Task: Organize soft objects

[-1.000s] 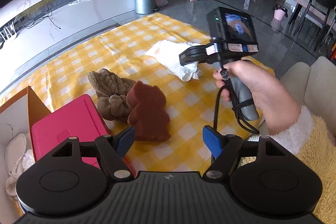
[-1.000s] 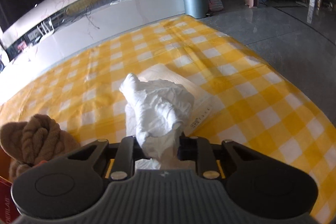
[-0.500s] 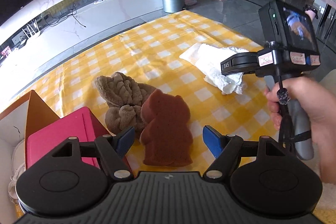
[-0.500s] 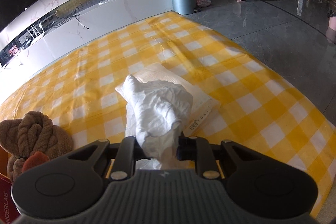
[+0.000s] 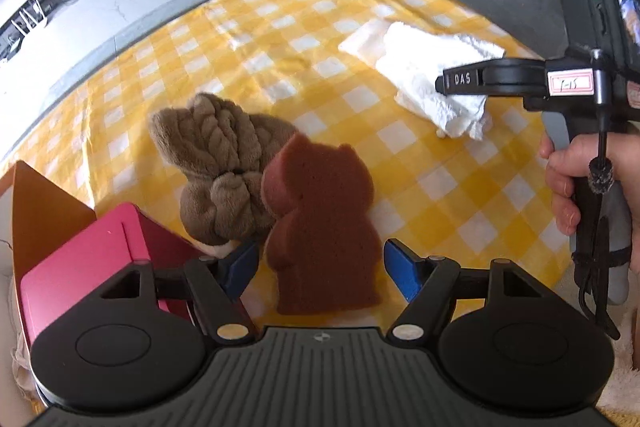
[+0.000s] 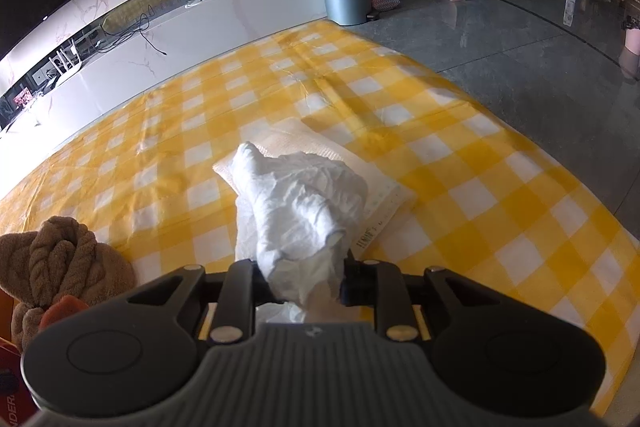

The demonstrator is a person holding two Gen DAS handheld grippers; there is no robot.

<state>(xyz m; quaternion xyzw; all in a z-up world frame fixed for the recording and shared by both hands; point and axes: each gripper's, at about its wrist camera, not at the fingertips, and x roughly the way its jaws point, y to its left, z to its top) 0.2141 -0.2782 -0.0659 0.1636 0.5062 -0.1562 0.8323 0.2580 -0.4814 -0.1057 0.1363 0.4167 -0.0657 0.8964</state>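
wrist views angled down, sharing checkered tablecloth (image 5: 280, 39)

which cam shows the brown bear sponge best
The left wrist view. The whole bear-shaped sponge lies flat on the checked cloth, unobstructed, between the open fingers of the left tool, beside the brown plush. In the right wrist view only a small reddish sliver shows at the left edge behind the plush.

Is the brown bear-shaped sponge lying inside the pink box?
No, the bear-shaped sponge lies on the yellow checked cloth, beside the pink box and against the brown plush toy.
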